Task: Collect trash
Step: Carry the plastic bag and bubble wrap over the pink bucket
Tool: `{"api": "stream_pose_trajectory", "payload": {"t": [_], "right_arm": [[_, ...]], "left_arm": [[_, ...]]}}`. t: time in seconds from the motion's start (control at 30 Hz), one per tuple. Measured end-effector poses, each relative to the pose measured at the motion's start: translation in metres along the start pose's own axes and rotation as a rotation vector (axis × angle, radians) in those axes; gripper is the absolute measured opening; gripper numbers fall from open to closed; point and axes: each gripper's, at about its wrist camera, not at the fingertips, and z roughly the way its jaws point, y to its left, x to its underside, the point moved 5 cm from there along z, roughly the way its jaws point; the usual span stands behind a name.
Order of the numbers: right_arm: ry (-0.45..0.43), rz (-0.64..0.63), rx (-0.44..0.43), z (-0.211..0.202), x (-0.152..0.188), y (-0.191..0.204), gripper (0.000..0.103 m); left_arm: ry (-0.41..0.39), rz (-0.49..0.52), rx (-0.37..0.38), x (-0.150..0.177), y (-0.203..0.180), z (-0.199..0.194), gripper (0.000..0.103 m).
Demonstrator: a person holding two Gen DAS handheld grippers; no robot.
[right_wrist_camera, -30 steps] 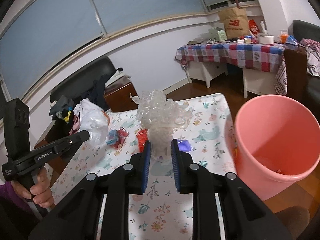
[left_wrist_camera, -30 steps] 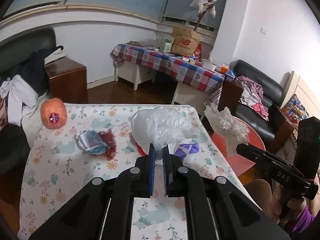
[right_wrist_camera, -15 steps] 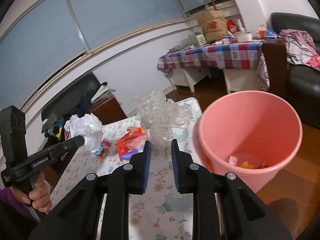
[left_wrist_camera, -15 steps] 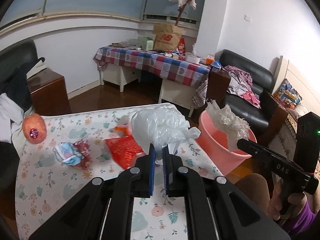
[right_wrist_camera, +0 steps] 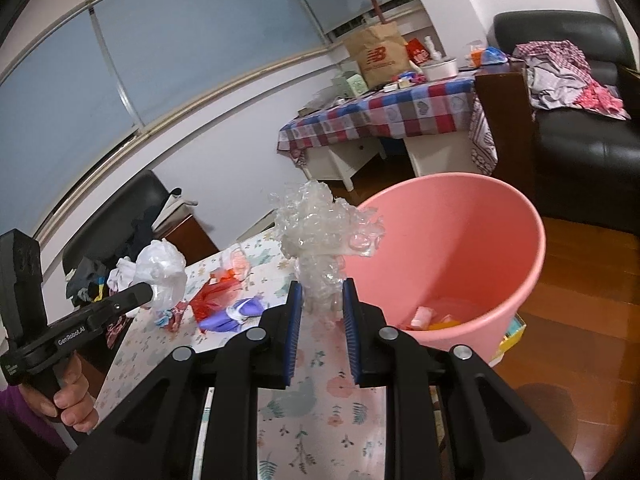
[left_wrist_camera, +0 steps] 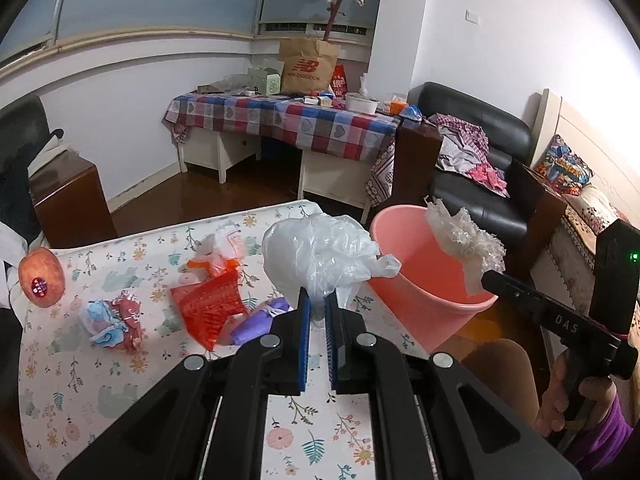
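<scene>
A lived-in home, a living room by the look of it. A black leather sofa (left_wrist_camera: 476,168) heaped with clothes (left_wrist_camera: 468,148), a side table under a checked cloth (left_wrist_camera: 288,118) crowded with a paper shopping bag (left_wrist_camera: 306,66) and boxes, wooden floorboards (right_wrist_camera: 580,276), a floral-covered tabletop (left_wrist_camera: 120,360), and a wide curved window (right_wrist_camera: 120,68).

I counted two tools (left_wrist_camera: 316,300) (right_wrist_camera: 319,302), each with one plastic wad; one pink bucket (left_wrist_camera: 404,248) beside them; four trash pieces (left_wrist_camera: 208,306) ahead; one orange fruit (left_wrist_camera: 41,277) far left.
</scene>
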Motion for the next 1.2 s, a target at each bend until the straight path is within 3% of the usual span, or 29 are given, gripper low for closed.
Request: {"api": "stream_pose_trajectory", "payload": {"t": [1.2], "right_arm": [[-0.027,0.132,0.072,-0.003,0.006,-0.057,0.021]], "left_arm": [[0.067,0.14,0.121,-0.013,-0.089,0.07,0.006]]}}
